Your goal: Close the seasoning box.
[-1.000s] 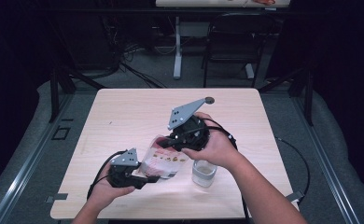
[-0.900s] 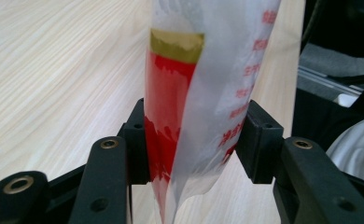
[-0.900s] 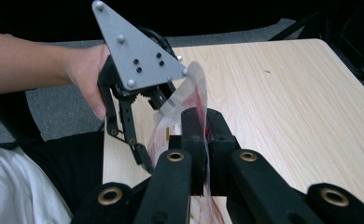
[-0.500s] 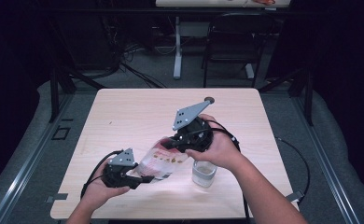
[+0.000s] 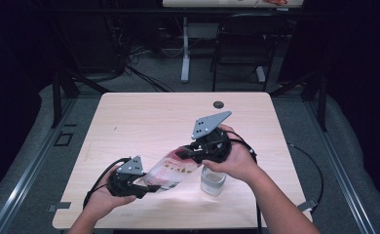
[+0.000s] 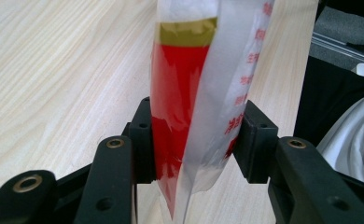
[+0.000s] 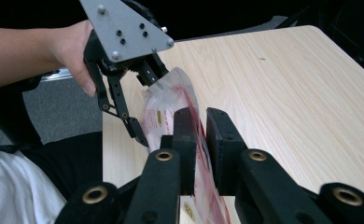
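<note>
Table (image 5: 144, 122): pale wood top, bare ahead of you; it gives you room to work low over the near right part.

Packet (image 5: 171, 168): clear plastic pouch with red print, held off the table between your two tools, slanting up from lower left to upper right. It looks soft, so keep it taut and avoid twisting.

Right gripper (image 5: 182, 152): jaws narrowed onto the upper end of the packet, the film pinched between them (image 7: 199, 135). Keep this end just above the cup and tilt it gently if you mean to pour.

Left gripper (image 5: 151, 187): jaws closed on the lower end, the pads pressing both faces of the pouch (image 6: 196, 140). Raise this end slowly, so the contents run toward the cup rather than bunching.

Cup (image 5: 213, 180): small clear container on the table, just under your right hand. I judge the mouth narrow; centre the packet's end over it first.
</note>
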Action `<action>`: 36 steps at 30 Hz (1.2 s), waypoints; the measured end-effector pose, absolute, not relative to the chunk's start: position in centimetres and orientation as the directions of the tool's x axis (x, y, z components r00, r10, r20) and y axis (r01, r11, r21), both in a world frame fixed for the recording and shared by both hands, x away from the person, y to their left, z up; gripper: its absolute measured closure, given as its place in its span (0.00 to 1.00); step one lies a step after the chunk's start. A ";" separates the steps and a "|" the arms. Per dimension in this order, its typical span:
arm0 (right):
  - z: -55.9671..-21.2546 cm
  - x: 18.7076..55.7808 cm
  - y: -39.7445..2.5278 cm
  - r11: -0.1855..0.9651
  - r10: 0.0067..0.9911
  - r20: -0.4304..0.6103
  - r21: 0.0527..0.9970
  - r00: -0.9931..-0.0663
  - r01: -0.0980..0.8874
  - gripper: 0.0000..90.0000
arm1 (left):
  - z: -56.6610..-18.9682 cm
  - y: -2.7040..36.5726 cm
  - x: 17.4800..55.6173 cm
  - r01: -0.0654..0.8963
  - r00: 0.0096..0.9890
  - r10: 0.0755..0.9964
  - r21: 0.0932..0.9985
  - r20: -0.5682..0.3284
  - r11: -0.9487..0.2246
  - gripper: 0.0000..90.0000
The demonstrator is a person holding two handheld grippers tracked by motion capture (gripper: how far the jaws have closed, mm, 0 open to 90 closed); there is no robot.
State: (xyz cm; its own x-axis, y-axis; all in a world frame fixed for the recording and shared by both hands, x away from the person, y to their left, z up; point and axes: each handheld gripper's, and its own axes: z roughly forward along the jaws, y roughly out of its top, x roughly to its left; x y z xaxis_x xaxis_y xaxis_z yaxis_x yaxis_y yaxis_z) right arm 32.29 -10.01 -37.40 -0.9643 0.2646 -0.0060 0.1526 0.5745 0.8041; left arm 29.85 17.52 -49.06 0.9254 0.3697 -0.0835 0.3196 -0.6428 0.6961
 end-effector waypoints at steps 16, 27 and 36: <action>-38.4 31.7 -11.7 0.544 0.317 -0.001 0.819 -0.948 0.181 0.85 | -48.6 18.1 29.5 0.328 0.922 0.378 0.686 -0.084 -0.650 0.65; -40.0 31.3 -13.6 0.525 0.347 0.010 0.827 -0.938 0.203 0.94 | -48.5 18.4 29.3 0.331 0.921 0.384 0.656 -0.068 -0.679 0.65; -40.8 31.4 -13.8 0.519 0.347 0.010 0.830 -0.938 0.201 0.98 | -48.3 18.5 29.5 0.343 0.920 0.380 0.653 -0.091 -0.675 0.65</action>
